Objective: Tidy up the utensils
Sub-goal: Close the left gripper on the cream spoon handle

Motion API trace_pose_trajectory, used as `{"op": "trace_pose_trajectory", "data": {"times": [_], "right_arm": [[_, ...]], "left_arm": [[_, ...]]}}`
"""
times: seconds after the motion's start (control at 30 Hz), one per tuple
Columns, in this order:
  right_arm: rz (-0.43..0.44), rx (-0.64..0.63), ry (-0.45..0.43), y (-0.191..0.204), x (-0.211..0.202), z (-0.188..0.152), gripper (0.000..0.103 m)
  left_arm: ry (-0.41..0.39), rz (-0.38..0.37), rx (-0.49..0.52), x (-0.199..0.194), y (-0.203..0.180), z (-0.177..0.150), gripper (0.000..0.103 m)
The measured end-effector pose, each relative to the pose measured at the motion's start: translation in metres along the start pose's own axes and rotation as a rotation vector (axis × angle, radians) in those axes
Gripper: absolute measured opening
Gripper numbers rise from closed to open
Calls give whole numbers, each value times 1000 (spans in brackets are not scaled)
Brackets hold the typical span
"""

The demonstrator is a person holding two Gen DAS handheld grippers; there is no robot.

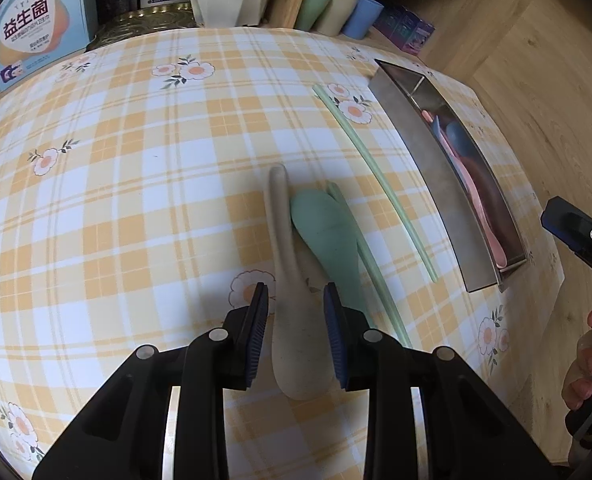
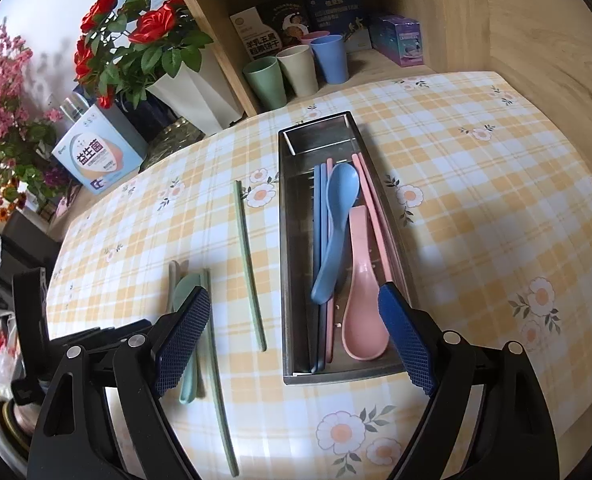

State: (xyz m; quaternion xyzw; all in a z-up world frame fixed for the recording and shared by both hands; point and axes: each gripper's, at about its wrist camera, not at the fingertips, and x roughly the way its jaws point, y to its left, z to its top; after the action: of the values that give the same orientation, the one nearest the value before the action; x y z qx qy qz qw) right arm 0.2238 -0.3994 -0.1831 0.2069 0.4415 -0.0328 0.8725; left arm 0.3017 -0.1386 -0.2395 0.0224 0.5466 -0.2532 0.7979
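My left gripper [image 1: 296,292] points down over a beige spoon [image 1: 292,320] lying on the checked tablecloth; its jaws stand narrowly open on either side of the spoon, pads not pressing. A green spoon [image 1: 328,236] leans against the beige one, with two green chopsticks [image 1: 376,176] to its right. My right gripper [image 2: 294,294] is wide open and empty above the near end of the steel tray [image 2: 284,240]. Inside the tray lie a blue spoon [image 2: 338,200], a pink spoon [image 2: 362,300], and blue and pink chopsticks. One green chopstick [image 2: 248,260] lies just left of the tray.
Three cups [image 2: 296,68] stand in a wooden shelf at the back, beside boxes. A white vase of red flowers [image 2: 192,92] and a light blue box [image 2: 96,152] sit at the table's far left. A hand [image 1: 588,360] holds the right gripper beyond the table's right edge.
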Motion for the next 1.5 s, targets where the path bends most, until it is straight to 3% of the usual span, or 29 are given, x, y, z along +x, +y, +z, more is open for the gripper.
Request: {"op": "trace_pose_trajectory", "data": {"times": [0.53, 0.93, 1.13, 1.5], "right_arm": [[3, -9, 11, 5, 2, -2, 83], [12, -17, 21, 11, 4, -5, 83], [18, -28, 32, 18, 7, -8, 83], [14, -33, 36, 20, 7, -9, 83]], "left_arm": [[27, 23, -15, 7, 1, -8, 27], [-63, 200, -119, -26, 58, -1, 14], [-60, 166, -117, -36, 61, -7, 9], [-16, 51, -111, -28, 47, -11, 10]]}}
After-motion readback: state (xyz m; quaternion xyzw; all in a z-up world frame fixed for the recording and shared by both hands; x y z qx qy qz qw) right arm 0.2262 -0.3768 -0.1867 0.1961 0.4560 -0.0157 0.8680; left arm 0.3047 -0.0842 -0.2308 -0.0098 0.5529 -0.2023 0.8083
